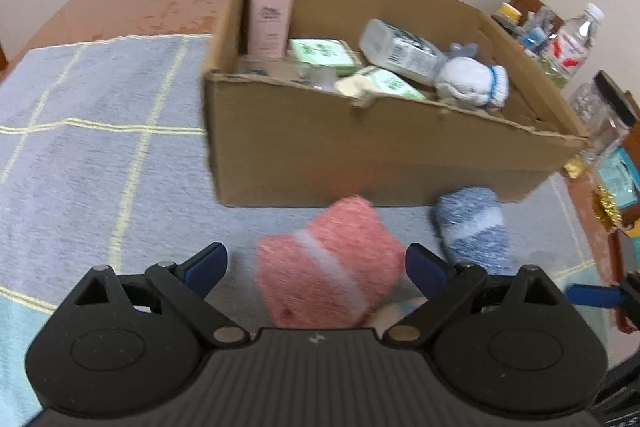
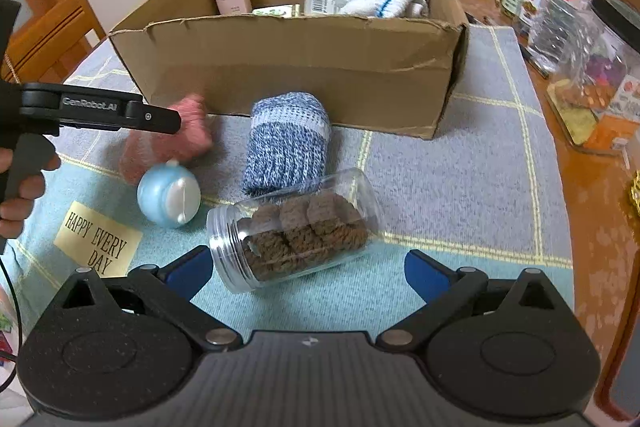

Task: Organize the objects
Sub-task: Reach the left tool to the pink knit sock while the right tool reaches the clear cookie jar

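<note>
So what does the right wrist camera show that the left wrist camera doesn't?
Only the right wrist view shows the clear jar of brown chunks lying on its side, the "HAPPY EVERY DAY" card and the whole blue round container. Only the left wrist view shows the green packets clearly inside the box. Both show the cardboard box, pink sock roll and blue sock roll.

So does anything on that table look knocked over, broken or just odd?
Yes. A clear plastic jar of brown lumps lies on its side on the checked cloth with no lid on its threaded mouth. The brown cardboard box has a ragged, torn front rim, and inside it a clear labelled bottle lies tipped over.
</note>
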{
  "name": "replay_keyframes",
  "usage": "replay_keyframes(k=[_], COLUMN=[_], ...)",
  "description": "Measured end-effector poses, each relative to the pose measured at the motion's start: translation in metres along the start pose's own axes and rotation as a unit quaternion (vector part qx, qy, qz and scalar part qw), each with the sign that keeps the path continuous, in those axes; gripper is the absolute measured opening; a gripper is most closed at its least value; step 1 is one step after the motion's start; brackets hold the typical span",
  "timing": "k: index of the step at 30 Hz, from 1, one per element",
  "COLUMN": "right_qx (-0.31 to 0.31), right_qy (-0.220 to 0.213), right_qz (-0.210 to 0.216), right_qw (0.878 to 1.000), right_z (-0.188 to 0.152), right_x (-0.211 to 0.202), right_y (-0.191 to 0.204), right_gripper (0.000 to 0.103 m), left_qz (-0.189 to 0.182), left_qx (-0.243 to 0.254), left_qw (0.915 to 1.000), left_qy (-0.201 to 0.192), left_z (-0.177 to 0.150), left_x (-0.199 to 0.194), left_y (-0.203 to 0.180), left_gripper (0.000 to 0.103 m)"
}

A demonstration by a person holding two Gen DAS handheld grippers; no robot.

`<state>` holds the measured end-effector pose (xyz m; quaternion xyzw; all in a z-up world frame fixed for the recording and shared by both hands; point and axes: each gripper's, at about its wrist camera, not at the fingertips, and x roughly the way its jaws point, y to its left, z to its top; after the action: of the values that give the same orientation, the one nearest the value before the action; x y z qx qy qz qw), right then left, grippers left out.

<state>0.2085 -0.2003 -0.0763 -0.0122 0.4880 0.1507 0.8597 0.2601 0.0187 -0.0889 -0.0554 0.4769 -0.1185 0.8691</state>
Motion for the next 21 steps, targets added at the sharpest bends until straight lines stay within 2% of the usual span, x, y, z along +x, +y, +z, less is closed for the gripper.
replay_keyframes(k=[4, 9, 16, 21], right_qx=[-0.019, -0.029, -0.052, -0.066], right_qy=[0.0, -0.001, 0.012, 0.017], right_qz=[0.002, 0.003, 0.002, -0.003], right_qw=[1.0, 1.0, 0.999, 0.998], right_z=[0.005, 0.011, 0.014, 0.011], right_x=[0.005, 0.011, 0.025, 0.025], right_y=[0.002, 0.005, 0.008, 0.006], right_gripper=[0.103, 0.103, 0.103, 0.103], left_qz=[0.006, 0.034, 0.031, 0.055], left_qx=[-0.015, -0.025, -0.003, 0.056], left_qw=[0.9998, 0.9991, 0.9994, 0.9968], left_qy=[-0.011, 0.005, 0.015, 0.016], left_z=[0.002, 0.0, -0.008, -0.015], left_x=[0.013, 0.03, 0.015, -0.003], left_y=[-0.01, -0.009, 0.011, 0.018], left_gripper=[0.096, 0.096, 0.096, 0.096])
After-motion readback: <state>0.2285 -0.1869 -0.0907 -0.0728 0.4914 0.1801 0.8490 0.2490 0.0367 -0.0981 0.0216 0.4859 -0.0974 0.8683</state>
